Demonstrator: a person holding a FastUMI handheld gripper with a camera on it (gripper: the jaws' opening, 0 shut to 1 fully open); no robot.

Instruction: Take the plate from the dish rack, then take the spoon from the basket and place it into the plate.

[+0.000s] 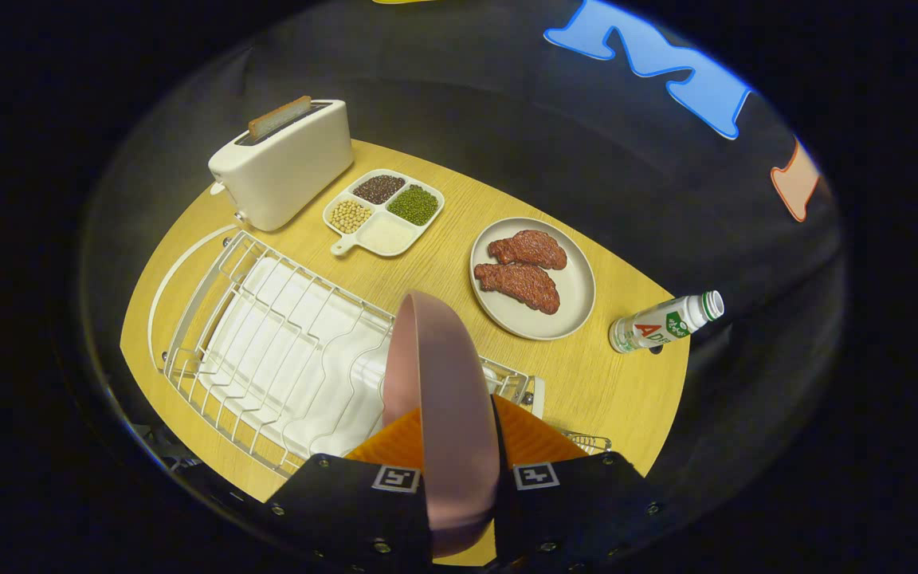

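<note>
Plate, pink, held on edge between the jaws of the gripper: both pads press on its faces, closed to the plate's thickness, rim running straight ahead along the fingers and standing upright over the near end of the dish rack. Dish rack, white wire with a white drip tray beneath, lies below and to the left of the jaws on the counter; the plate looks lifted clear of its slots, though the contact point is hidden behind the plate. Wire basket corner shows just right of the jaws; the spoon cannot be made out. Bare counter lies ahead and to the right of the held plate, between the rack and a grey plate of two meat pieces; the likely set-down spot, calling for the plate to be tipped from edge-on to flat. Further items: toaster with a slice in it, four-part dish of beans and grains, bottle lying on its side.
</note>
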